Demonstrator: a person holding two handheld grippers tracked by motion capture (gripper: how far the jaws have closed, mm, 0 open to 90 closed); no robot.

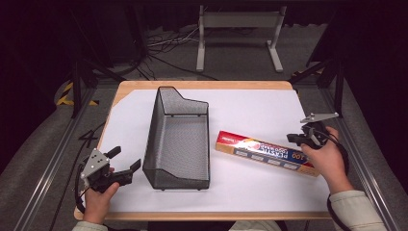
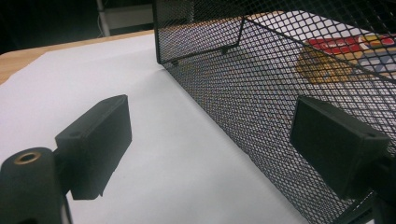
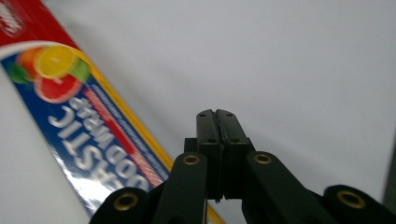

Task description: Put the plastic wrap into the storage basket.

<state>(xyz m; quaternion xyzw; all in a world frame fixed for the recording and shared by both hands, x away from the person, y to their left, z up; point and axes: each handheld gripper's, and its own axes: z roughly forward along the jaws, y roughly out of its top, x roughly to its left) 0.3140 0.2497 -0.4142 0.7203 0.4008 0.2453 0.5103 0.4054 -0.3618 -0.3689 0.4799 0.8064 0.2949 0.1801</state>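
The plastic wrap box [image 1: 267, 153] lies flat on the white sheet covering the desk [image 1: 250, 115], just to the right of the black mesh basket [image 1: 179, 139] and apart from it, running at a slant toward my right hand. My right tongs [image 1: 299, 139] sit at its far right end with the jaws pressed together and nothing between them; in the right gripper view the box [image 3: 79, 126] lies just beside the closed tips [image 3: 217, 154], not in them.

I judge the box to be light, long and fairly stiff cardboard, with a glossy printed skin that could slide under the pads. Squeezing too hard would dent the thin walls. Held at one end it would likely droop or twist, so I would open wide and take it across the narrow width near the middle, pads on the two long side faces.

The basket stands upright and holds nothing; its mesh floor is bare. One end wall is low, the other high. My left tongs [image 1: 124, 162] wait open beside its near left corner, one pad [image 2: 95, 140] over the sheet, the other [image 2: 336, 140] against the mesh wall [image 2: 243, 98], gripping nothing.
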